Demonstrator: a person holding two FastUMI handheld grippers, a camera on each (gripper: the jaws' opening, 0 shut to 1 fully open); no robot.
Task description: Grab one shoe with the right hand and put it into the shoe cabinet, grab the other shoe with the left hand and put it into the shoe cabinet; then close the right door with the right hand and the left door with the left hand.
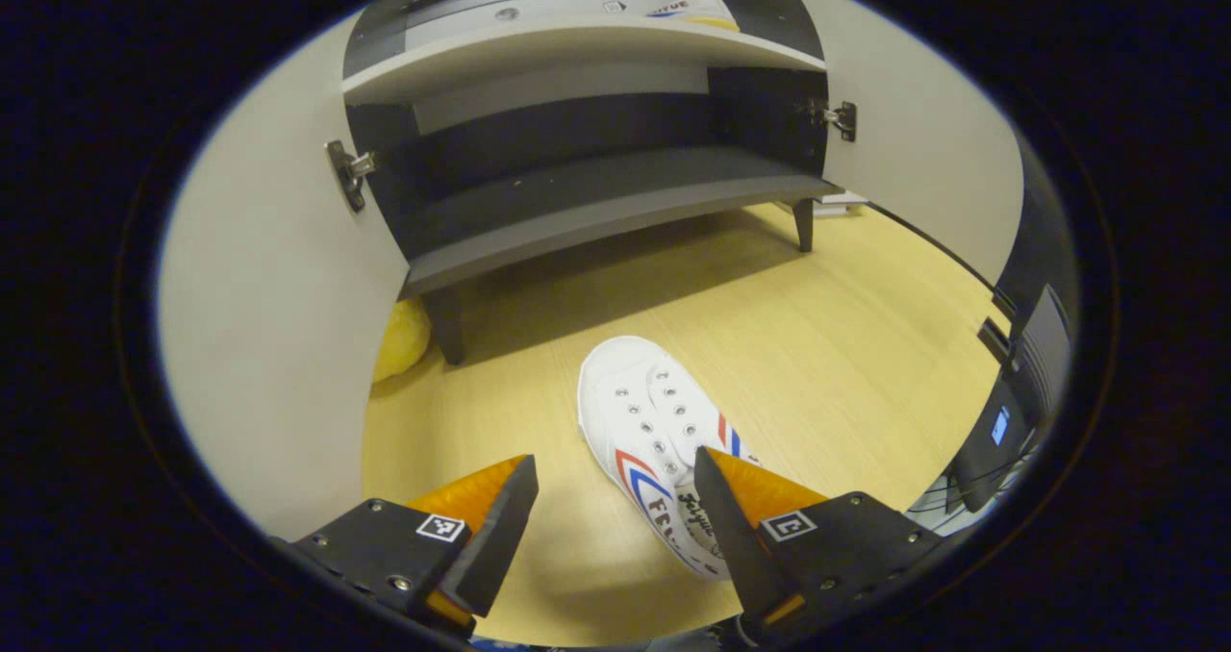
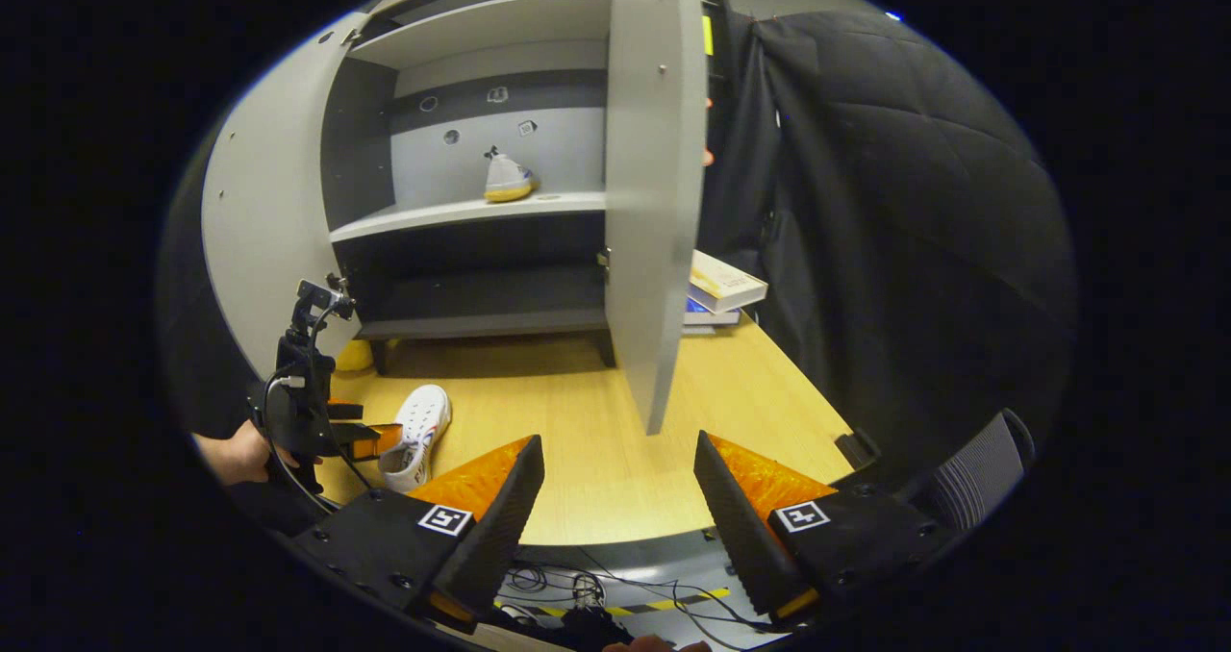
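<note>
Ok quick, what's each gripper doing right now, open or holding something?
Left gripper: open, around the white shoe on the floor, not gripping.
Right gripper: open, empty.

**Around my work area**

Beneath me lies a pale wooden tabletop (image 2: 596, 460). To my right a stack of books (image 2: 723, 291) sits near a black quilted cloth (image 2: 894, 210). Something yellow (image 1: 402, 339) rests low on the left. Cables (image 2: 577, 589) trail below the tabletop's edge.

wooden tabletop (image 1: 846, 344), white shoe (image 1: 654, 431) lying on it, shoe cabinet (image 1: 596, 219) standing behind
</note>
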